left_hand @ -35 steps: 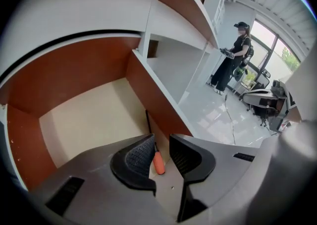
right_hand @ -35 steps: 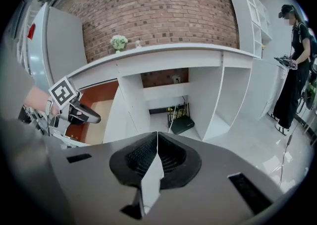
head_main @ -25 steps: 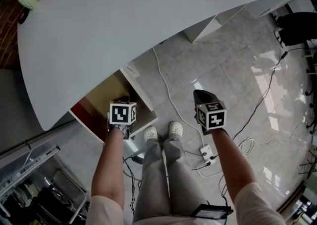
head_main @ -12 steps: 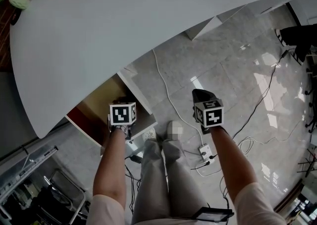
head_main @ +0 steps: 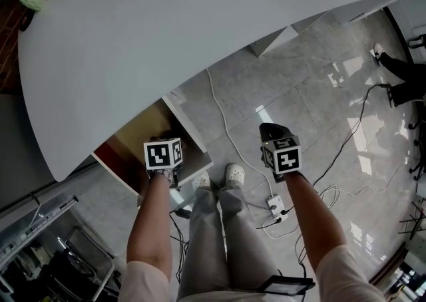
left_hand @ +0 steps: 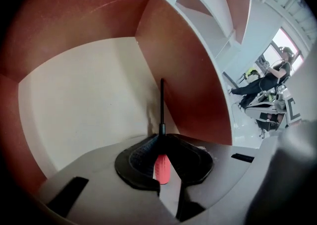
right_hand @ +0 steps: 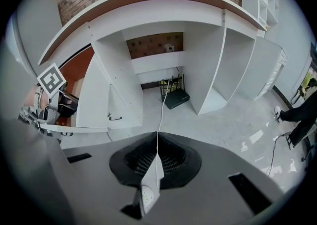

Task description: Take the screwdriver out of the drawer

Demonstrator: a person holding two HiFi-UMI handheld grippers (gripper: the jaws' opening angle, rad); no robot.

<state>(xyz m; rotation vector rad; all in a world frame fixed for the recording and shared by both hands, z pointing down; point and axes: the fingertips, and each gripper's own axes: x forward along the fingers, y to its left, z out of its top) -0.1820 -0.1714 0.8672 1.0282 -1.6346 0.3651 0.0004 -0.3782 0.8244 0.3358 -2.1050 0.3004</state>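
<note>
The screwdriver (left_hand: 162, 168) is clamped by its red handle in the left tongs (left_hand: 161, 142), its shaft pointed into the open drawer (left_hand: 84, 95). The right tongs (right_hand: 157, 145) are pressed together, empty, well right of that drawer.

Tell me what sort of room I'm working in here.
Probably an office or lab workspace: a large white desk with an open drawer, a glossy tiled floor strewn with cables, and what looks like a router under the desk.
</note>
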